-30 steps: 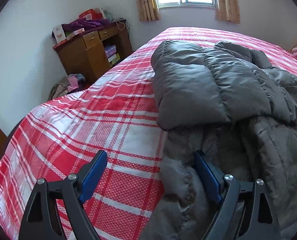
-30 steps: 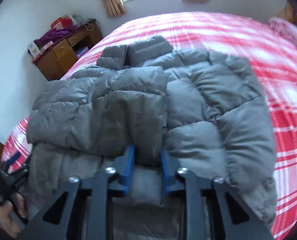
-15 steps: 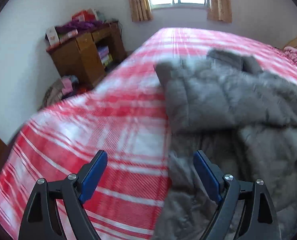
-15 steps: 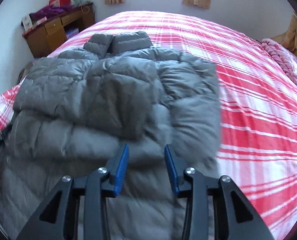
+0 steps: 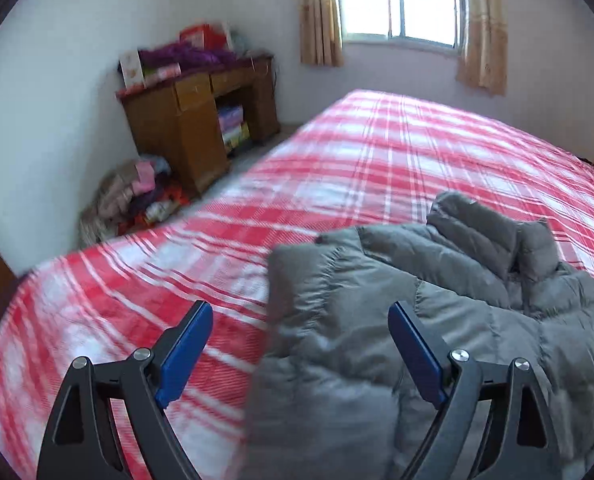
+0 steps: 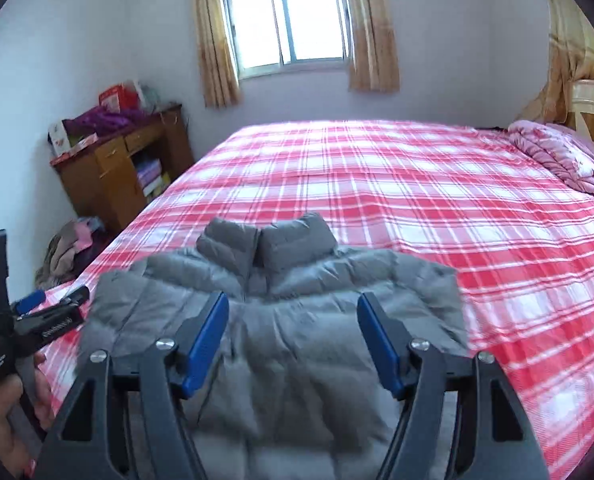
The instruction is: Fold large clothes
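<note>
A wooden desk (image 6: pixel 113 176) stands far left by the wall, a pink quilt (image 6: pixel 561 156) far right on the bed (image 6: pixel 377 184); nothing blocks the jacket (image 6: pixel 297 320). A second ago the right gripper (image 6: pixel 293 340) pinched a fold; now its jaws are opening, empty. The left gripper (image 5: pixel 299 350) stands wide apart, holding nothing. The grey puffy jacket lies near, sleeves folded in, collar far.

A grey quilted puffer jacket (image 6: pixel 297 320) lies on a bed sheet (image 6: pixel 417 184) checked in red, pink and white. Both claws, left claw (image 5: pixel 300 350) and right claw (image 6: pixel 293 338), are black with blue pads. The desk (image 6: pixel 109 168) is brown wood, the curtains (image 6: pixel 213 40) tan, the folded quilt (image 6: pixel 561 156) pink, the walls pale lilac-white
</note>
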The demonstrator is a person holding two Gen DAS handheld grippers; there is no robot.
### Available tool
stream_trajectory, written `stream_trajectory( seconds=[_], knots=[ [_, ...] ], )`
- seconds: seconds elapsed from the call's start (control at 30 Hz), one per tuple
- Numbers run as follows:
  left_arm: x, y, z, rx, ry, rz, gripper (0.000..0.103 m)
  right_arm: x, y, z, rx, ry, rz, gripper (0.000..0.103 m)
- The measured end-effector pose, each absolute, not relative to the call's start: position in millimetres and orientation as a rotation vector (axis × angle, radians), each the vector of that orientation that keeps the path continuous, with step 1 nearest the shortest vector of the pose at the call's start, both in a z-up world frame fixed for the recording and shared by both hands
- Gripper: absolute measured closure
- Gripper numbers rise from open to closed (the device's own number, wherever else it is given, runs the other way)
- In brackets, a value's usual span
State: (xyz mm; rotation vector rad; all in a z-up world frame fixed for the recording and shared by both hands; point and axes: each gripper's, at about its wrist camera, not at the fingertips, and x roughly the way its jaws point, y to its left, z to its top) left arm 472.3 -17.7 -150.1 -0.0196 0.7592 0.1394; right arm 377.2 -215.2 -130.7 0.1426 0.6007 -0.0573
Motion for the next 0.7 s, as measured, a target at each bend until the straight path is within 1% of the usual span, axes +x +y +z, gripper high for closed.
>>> stream_trajectory(
  seconds=[0.07, 0.17, 0.23, 0.3, 0.4, 0.53, 0.7],
  knots=[
    [483, -20, -167, -0.021, 0.801, 0.138, 0.013, 398, -206, -158, 0.13, 0.623, -0.05, 0.033],
    [493, -24, -206, 0.008, 0.862, 0.114, 0.013, 420, -204, -198, 0.114, 0.703, -0.053, 0.034],
    [495, -25, -220, -0.015, 0.882, 0.088, 0.007, 427, -209, -221, 0.106, 0.727, -0.065, 0.034],
    [496, -25, -220, -0.018, 0.883, 0.098, 0.004, 430, -215, -234, 0.126, 0.74, -0.043, 0.034],
    [499, -27, -222, -0.006, 0.895, 0.105, 0.001, 428, -220, -237, 0.145, 0.747, -0.042, 0.035],
    [504, -29, -224, 0.012, 0.903, 0.117, 0.001, 433, -223, -242, 0.155, 0.791, -0.044, 0.034],
    [504, -30, -226, 0.025, 0.903, 0.123, 0.001, 435, -211, -244, 0.092, 0.819, -0.077, 0.034]
  ],
)
